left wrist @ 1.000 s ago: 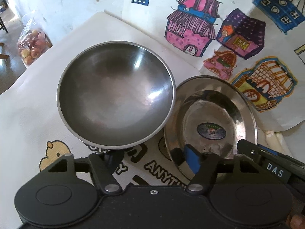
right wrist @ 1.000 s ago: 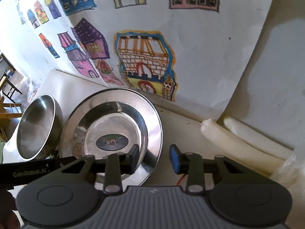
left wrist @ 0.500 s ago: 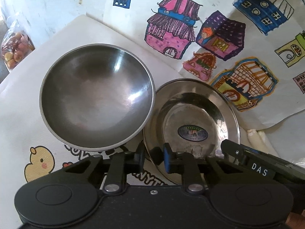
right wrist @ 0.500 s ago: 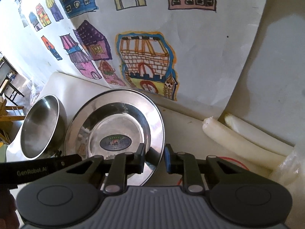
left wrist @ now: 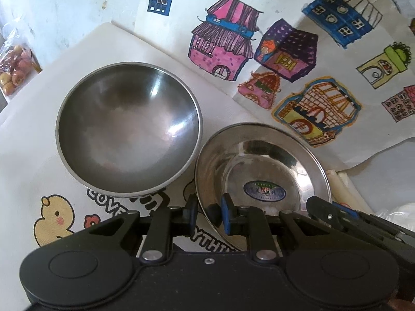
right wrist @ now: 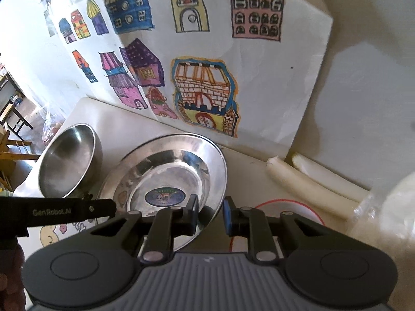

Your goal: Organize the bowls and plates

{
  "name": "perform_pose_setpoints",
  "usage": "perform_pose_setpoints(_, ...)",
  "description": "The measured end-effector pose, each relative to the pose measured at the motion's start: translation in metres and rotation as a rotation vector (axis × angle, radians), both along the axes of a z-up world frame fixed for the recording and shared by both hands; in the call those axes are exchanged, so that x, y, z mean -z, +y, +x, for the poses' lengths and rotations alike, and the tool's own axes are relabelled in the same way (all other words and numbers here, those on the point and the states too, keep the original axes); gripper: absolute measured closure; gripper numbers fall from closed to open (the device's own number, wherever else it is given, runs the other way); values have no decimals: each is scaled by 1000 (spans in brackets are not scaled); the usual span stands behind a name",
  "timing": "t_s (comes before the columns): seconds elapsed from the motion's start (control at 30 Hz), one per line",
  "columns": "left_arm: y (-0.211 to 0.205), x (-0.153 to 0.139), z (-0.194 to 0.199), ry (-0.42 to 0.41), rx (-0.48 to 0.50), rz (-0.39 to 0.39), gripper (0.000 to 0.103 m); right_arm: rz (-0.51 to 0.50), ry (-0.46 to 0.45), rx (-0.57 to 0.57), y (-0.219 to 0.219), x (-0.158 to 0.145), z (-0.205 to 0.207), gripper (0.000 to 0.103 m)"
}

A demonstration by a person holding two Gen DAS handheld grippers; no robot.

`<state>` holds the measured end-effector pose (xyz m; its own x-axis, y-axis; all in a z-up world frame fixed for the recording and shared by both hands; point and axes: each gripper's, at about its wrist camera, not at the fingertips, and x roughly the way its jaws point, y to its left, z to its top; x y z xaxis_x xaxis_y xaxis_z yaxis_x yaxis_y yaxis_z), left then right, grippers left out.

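A shiny steel plate (left wrist: 262, 165) with a blue oval sticker lies on the printed tablecloth, right of a deep steel bowl (left wrist: 127, 134). My left gripper (left wrist: 208, 212) is shut on the plate's near-left rim, which passes between the blue pads. In the right wrist view the plate (right wrist: 166, 171) looks raised on its right side, and my right gripper (right wrist: 210, 213) is shut on its near-right rim. The bowl (right wrist: 67, 163) stands empty to the left, close beside the plate. The left gripper's black body (right wrist: 64, 210) crosses the left edge of that view.
Sheets of coloured house drawings (left wrist: 285, 51) lean against the wall behind the dishes. Two white rolls (right wrist: 306, 189) and a clear plastic bag (right wrist: 389, 207) lie at the right. A bag of apples (left wrist: 13, 70) sits off the table's far left. A duck print (left wrist: 52, 220) marks the cloth.
Both grippers have closed from open onto the plate's near rim. The right gripper has since risen a little, and the plate's right side has tipped up with it.
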<state>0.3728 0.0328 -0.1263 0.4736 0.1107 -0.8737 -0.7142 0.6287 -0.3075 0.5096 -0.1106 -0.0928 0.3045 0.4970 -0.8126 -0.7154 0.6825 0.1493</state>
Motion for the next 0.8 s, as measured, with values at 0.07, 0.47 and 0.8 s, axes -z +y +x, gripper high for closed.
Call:
perform_pose_setpoints(0.07,-2,-1,-2,-4,8,4,82,7,-4,9,-5,-3,-5,81)
perform_pose_setpoints(0.47,-10,-22,-14,-44,78,33,82,66,-39,59,-31,-20,-30,81)
perform_pose_setpoints(0.8,-22,-41,-29,-105,192,75,81,133,-90,152,-61,-43,-63,81)
